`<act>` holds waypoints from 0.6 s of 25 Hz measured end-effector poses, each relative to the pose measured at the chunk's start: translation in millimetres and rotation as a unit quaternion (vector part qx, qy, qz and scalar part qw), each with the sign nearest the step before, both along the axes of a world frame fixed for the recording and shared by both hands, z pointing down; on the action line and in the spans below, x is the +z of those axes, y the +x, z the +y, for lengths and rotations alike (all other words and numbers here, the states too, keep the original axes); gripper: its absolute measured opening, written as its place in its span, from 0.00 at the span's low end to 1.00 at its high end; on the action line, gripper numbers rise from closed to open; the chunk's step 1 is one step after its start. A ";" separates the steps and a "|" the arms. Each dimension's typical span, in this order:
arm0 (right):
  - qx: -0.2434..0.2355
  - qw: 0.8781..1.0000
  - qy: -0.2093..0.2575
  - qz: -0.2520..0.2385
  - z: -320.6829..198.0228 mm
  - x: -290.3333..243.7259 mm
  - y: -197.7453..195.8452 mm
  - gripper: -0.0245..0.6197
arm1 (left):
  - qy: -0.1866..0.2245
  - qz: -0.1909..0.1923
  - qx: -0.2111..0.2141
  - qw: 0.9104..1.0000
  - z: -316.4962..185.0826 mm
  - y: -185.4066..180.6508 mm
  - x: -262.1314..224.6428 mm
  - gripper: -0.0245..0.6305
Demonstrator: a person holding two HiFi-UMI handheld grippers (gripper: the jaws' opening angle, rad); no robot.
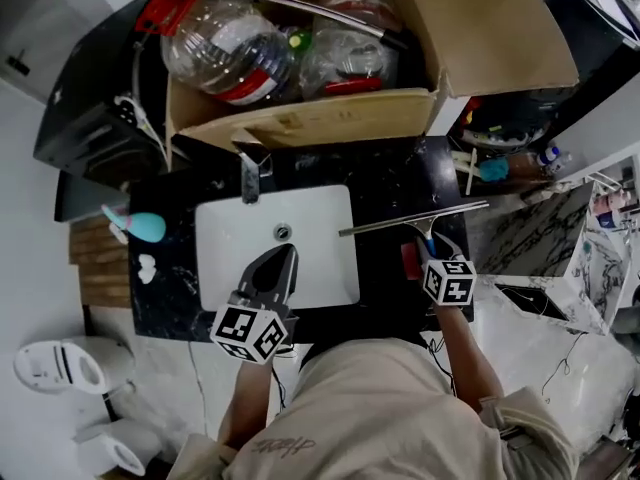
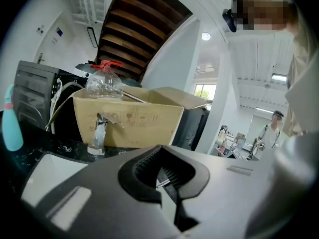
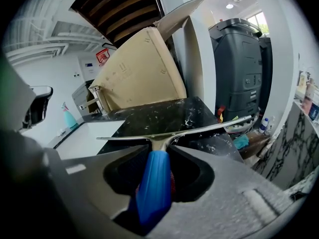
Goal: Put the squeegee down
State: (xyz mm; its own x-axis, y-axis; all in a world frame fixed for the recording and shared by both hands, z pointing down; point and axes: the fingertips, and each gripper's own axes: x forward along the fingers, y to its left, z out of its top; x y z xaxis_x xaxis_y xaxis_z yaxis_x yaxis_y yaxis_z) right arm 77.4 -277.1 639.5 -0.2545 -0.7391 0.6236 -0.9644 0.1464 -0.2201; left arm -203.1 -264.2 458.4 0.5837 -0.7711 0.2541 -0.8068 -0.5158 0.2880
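Squeegee (image 1: 415, 218) over a black marble desk (image 1: 385, 183), beside the white sink (image 1: 230, 238). Its blade lies crosswise just ahead of the right tongs (image 3: 158, 153), which pinch the blue handle. The left tongs (image 2: 162, 158) are pressed together, empty. Lower it level until the blade rests, then loosen.

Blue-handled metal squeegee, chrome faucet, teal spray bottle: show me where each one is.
Blue-handled metal squeegee (image 3: 154, 183): right gripper view, on its blue handle.
Chrome faucet (image 1: 249, 180): head view, on its spout.
Teal spray bottle (image 1: 148, 227): head view, on its body.
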 end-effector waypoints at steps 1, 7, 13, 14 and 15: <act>0.000 1.000 -0.001 -0.002 0.4 0.1 -0.2 0.25 | 0.003 -0.003 0.003 1.000 -1.1 4.6 -2.8 0.06; 0.005 1.000 0.008 0.004 -2.6 -2.4 -0.1 0.26 | 0.025 -0.001 0.007 1.000 0.2 27.9 -21.5 0.06; -0.002 0.999 0.032 -0.019 4.2 -23.8 2.5 0.26 | 0.029 0.002 -0.015 0.999 14.3 32.1 -23.8 0.06; -0.006 0.999 0.039 -0.024 4.1 -29.6 2.4 0.26 | 0.030 0.002 -0.018 0.999 16.0 32.7 -25.9 0.06; -0.010 0.998 0.046 -0.030 4.3 -34.6 1.5 0.26 | 0.031 0.001 -0.020 0.999 18.0 32.7 -27.0 0.06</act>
